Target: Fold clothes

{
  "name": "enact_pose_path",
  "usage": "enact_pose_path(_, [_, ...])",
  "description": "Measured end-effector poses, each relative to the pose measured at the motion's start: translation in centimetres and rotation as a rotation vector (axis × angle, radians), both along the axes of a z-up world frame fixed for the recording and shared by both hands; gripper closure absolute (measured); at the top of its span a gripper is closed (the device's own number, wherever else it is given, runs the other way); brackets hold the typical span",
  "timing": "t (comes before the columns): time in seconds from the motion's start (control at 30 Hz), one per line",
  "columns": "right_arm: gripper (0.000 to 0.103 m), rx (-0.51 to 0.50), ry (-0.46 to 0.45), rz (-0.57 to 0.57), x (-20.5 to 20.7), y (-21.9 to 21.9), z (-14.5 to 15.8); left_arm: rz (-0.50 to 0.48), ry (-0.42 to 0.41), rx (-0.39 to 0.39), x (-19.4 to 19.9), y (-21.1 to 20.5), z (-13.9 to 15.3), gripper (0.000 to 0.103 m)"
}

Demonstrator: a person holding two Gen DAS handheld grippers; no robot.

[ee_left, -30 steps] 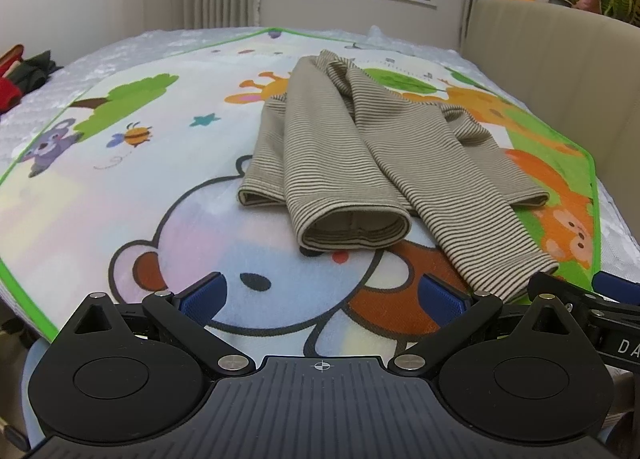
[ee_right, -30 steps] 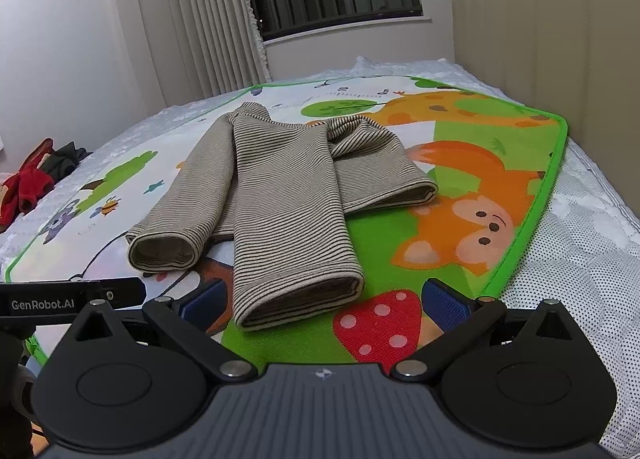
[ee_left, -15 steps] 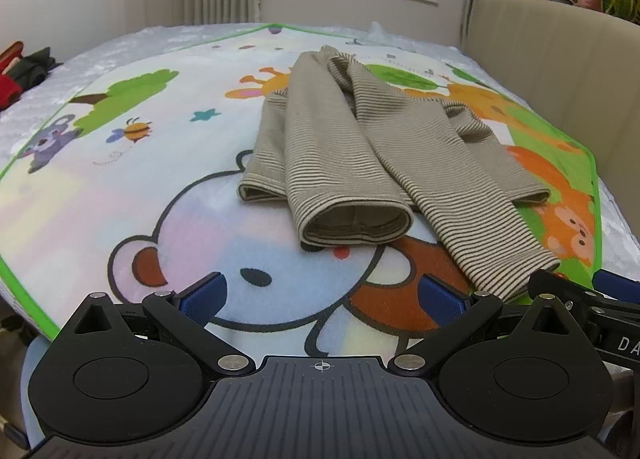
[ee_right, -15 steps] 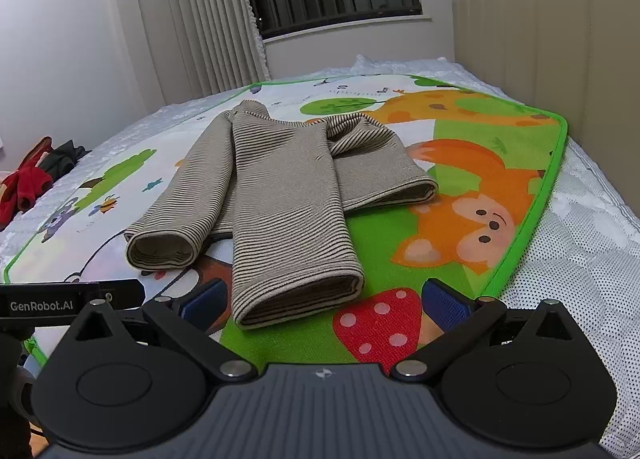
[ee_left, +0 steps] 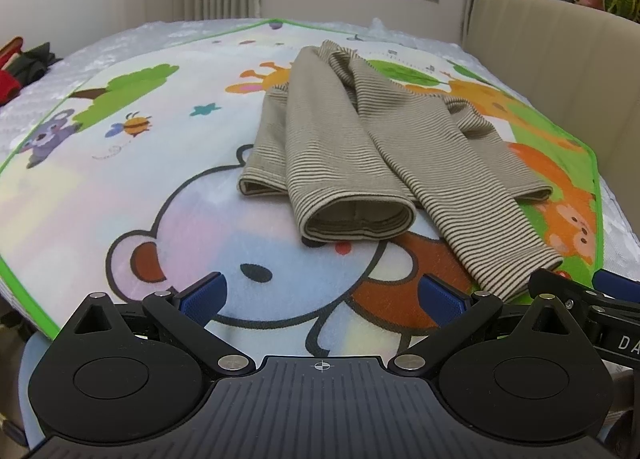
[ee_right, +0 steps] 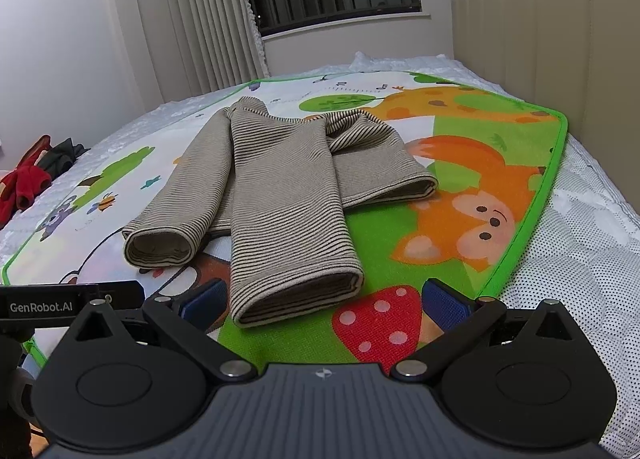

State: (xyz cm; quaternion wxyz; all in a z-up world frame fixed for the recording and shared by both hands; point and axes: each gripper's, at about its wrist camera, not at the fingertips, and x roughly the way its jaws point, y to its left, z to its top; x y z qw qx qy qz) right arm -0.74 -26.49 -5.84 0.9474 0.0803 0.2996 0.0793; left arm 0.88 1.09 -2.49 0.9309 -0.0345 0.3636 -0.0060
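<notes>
One bed, white quilted cover, under everything, wider than both pairs of jaws. One padded beige headboard rising right of the right jaws.

One cartoon play mat spread over the bed, green-edged, printed with a bear, a fox, a giraffe and a red spotted mushroom; near edge directly beneath both pairs of jaws.

One striped garment, beige-brown with thin dark stripes, long-sleeved, lying on the mat ahead of the jaws. Two sleeves brought down over the body, both cuffs open and pointing back toward the cameras. In the right wrist view, one cuff just ahead of the gap between the jaws, closer to the left pad, not touched; the other cuff ahead and left, beyond the left pad. In the left wrist view, the rolled-open cuff ahead of the gap, well apart from the pads; the longer sleeve ending ahead of the right pad. Fabric rumpled near the collar at the far end.

One small heap of red and dark clothes far left of the jaws.

Two grippers, four blue pads. Left gripper: jaws spread wide, nothing between. Right gripper: jaws spread wide, gripping nothing.
</notes>
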Motion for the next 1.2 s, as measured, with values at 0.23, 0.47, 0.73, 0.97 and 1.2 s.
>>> enact_pose_path(0.23, [0.000,-0.004,0.003,0.000,0.1,0.1,-0.1,-0.004,0.006,-0.002,0.1,0.1,-0.1,0.000])
enact_pose_path(0.47, [0.000,-0.011,0.002,0.000,0.2,0.2,0.0,-0.004,0.008,-0.006,0.1,0.2,-0.1,0.000])
enact_pose_path(0.73, [0.000,-0.018,0.002,0.002,0.3,0.4,0.0,-0.004,0.009,-0.011,0.2,0.3,-0.2,0.000])
enact_pose_path(0.97, [0.000,-0.039,0.002,-0.008,0.9,0.0,0.2,-0.082,-0.030,-0.066,1.0,0.7,0.0,0.000])
enact_pose_path(1.2, [0.000,-0.021,0.011,-0.054,3.5,-1.6,0.6,-0.167,-0.050,-0.133,4.5,0.7,0.1,0.000])
